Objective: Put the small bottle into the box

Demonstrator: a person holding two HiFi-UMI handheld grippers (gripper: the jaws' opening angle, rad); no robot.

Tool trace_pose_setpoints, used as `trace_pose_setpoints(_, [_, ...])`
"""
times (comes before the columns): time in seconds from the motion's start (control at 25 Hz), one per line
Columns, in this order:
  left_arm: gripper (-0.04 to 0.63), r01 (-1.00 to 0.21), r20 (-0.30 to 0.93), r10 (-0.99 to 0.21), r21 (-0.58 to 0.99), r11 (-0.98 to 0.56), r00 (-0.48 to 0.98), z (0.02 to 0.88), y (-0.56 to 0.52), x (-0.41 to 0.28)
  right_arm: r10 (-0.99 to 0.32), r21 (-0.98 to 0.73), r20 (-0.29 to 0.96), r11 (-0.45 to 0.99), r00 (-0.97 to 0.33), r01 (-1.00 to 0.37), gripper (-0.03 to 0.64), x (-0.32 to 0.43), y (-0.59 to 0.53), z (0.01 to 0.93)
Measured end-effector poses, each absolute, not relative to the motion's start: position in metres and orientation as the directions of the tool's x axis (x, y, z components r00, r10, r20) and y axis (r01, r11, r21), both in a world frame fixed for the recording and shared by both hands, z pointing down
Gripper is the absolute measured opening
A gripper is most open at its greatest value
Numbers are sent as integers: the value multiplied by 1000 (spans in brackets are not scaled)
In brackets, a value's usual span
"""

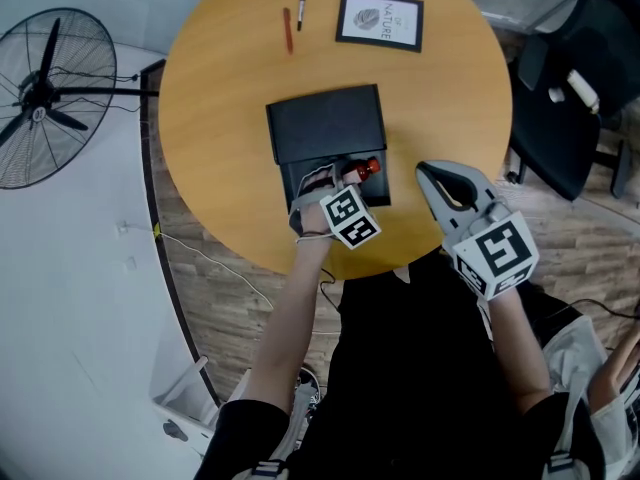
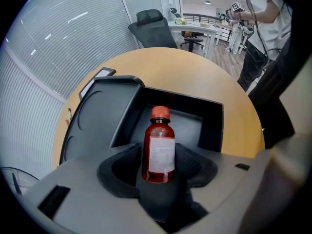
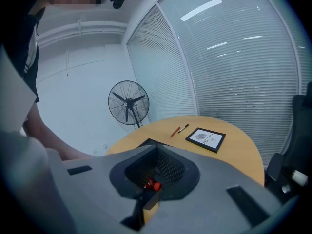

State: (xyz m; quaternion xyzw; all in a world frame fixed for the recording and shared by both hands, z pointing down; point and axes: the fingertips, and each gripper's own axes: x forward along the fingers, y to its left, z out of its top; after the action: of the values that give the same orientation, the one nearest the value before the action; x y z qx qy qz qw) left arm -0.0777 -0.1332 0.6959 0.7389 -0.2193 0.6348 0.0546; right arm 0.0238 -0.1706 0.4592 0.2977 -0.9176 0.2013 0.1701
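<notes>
At the near edge of the round worktop (image 1: 230,88), the right tool (image 1: 440,181) is held with its jaws together and nothing between them. Just left of it, the left tool (image 1: 333,180) is clamped on the small bottle (image 1: 362,169), red-capped, over the open black box (image 1: 330,128). Beyond lie two pens (image 1: 288,28) and a framed print (image 1: 380,20).

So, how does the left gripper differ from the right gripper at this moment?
The left gripper grips the bottle; the right gripper holds nothing. The left gripper is over the open box; the right gripper is beside it, at the edge of the table. Both carry a marker cube.
</notes>
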Motion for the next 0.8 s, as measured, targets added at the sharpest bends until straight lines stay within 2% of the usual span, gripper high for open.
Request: trace_pose_setpoints(0.8, [216,-457,954,-293,-232,-859,66,664,-134,-85,-446,-258,383,789,-809,-558,9,21,-174,442])
